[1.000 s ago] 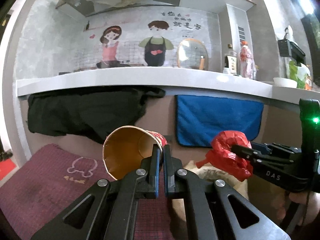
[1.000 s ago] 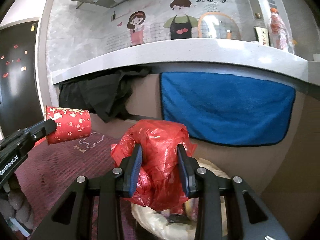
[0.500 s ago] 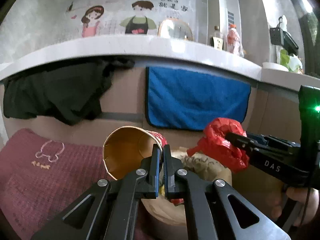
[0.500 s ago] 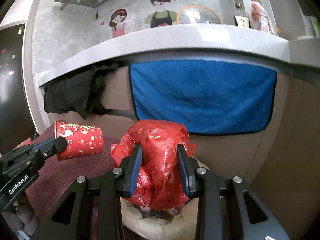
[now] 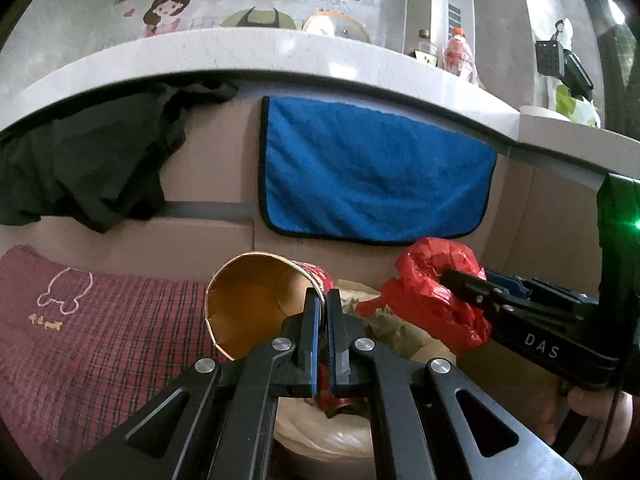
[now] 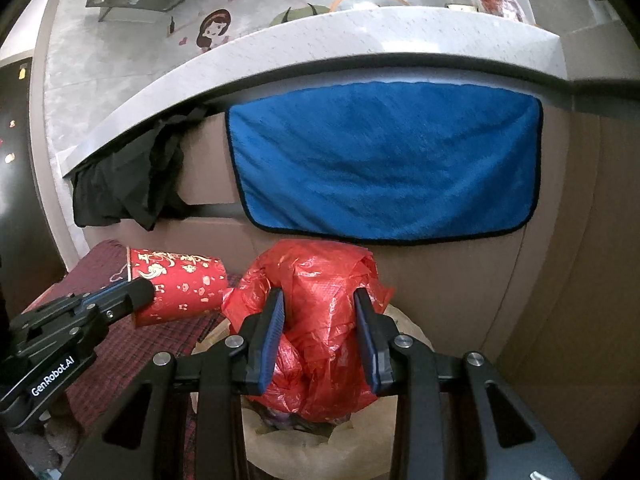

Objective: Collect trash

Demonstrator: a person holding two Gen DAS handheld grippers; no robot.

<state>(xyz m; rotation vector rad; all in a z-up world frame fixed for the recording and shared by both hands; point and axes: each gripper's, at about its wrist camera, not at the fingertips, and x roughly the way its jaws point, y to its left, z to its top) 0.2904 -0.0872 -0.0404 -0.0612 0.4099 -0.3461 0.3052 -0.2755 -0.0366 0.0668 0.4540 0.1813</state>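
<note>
A red paper cup [image 5: 256, 308] with gold print lies sideways in the air, its rim pinched by my shut left gripper [image 5: 322, 308]. In the right wrist view the same cup [image 6: 180, 286] hangs at the left. My right gripper [image 6: 320, 320] is shut on a crumpled red plastic bag [image 6: 316, 300], which the left wrist view shows as a red bundle [image 5: 436, 300] at the right. Both hover over a bin lined with a pale bag [image 6: 408, 324], whose rim [image 5: 320, 432] sits below the fingers. A red can [image 5: 336, 402] lies inside it.
A blue towel [image 6: 384, 160] and a black cloth [image 5: 80, 160] hang from a pale counter edge [image 5: 280, 56] on a brown cabinet front. A dark red checked mat [image 5: 92, 340] covers a seat at the left. Bottles [image 5: 456, 52] stand on the counter.
Both grippers have sunk and moved right toward the lined bin, which now fills more of the lower view. The cup and red bag stay gripped as before.
</note>
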